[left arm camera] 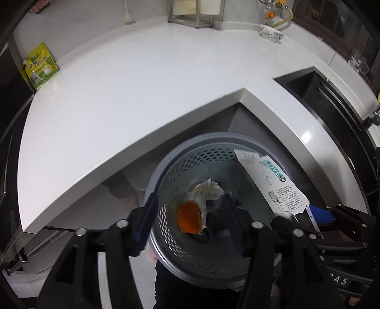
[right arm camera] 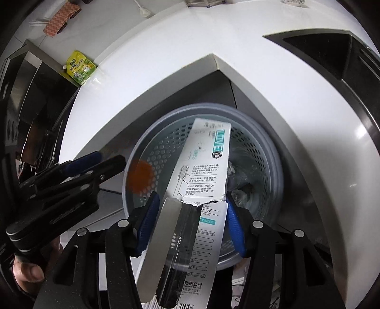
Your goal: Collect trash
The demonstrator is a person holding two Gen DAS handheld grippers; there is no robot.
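Note:
A grey perforated trash bin (left arm camera: pixel 213 268) stands on the floor below the white counter; it also shows in the right wrist view (right arm camera: pixel 268 152). Inside lie crumpled wrappers (left arm camera: pixel 209 190), and an orange object (left arm camera: pixel 189 217) is blurred over the bin opening between my left fingers. My left gripper (left arm camera: pixel 190 221) is open and empty above the bin. A torn white toothbrush package (right arm camera: pixel 204 171) sits between the fingers of my right gripper (right arm camera: pixel 190 225), with its far end over the bin; it also shows in the left wrist view (left arm camera: pixel 270 180).
A yellow-green pouch (left arm camera: pixel 40 66) lies at the counter's left edge. A patterned bowl (left arm camera: pixel 270 32) and a wire rack (left arm camera: pixel 192 14) stand at the back. A dark sink (left arm camera: pixel 327 95) is set in the counter at right.

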